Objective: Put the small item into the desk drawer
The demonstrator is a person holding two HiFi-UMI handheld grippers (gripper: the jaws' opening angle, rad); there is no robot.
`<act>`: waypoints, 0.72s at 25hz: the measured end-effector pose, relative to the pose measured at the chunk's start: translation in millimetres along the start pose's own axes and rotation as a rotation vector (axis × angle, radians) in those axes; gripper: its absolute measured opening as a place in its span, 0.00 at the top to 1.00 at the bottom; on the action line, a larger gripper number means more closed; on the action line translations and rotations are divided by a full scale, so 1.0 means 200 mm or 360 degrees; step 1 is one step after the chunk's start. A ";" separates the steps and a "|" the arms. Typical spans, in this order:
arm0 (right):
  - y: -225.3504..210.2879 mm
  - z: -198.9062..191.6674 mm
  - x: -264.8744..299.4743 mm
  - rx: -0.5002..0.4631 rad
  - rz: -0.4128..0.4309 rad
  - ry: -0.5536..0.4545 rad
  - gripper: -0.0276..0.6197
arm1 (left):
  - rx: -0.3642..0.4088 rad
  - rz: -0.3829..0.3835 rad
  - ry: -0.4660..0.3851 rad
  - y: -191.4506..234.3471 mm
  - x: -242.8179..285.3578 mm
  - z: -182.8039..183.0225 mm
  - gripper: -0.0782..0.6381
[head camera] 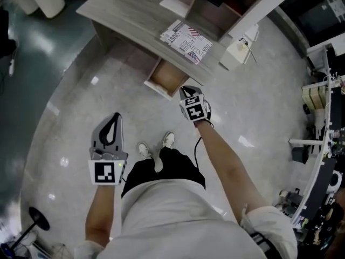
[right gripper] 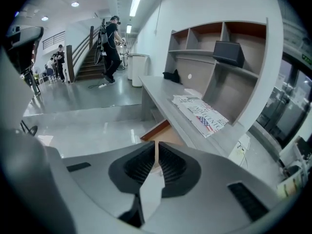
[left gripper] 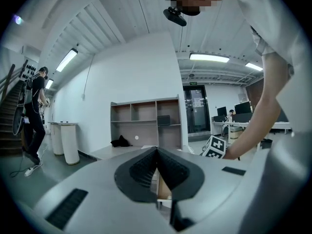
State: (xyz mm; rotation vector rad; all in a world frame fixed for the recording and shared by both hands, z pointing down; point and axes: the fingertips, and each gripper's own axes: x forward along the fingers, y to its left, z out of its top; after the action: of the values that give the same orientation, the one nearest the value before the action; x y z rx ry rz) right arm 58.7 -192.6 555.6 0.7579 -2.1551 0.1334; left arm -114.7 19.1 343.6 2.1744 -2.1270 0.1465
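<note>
The grey desk (head camera: 129,9) stands ahead of me with its wooden drawer (head camera: 168,75) pulled open toward my feet. My right gripper (head camera: 186,89) hangs just over the drawer's front right corner. In the right gripper view its jaws (right gripper: 156,144) stand tip to tip with nothing between them, and the drawer (right gripper: 163,129) shows bare wood beyond. My left gripper (head camera: 114,116) is held out over the floor, left of the drawer; its jaws (left gripper: 157,151) are shut and empty. No small item shows in any view.
A newspaper (head camera: 186,41) lies on the desk above the drawer, beside an open shelf unit (right gripper: 219,57). A cluttered workbench (head camera: 323,144) lines the right side. White bins (left gripper: 66,140) stand at the desk's far end, and people stand by a staircase (right gripper: 92,57).
</note>
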 end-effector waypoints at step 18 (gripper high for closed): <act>-0.34 0.40 -0.36 0.0179 -0.0031 -0.0381 0.92 | 0.0114 0.0006 -0.0185 -0.03 0.12 0.33 0.87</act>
State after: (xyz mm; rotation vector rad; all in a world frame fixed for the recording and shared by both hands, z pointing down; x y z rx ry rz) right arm 76.2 -240.5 438.7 0.8980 -2.3812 0.1619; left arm -108.5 -13.8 280.6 2.2713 -2.2196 0.1004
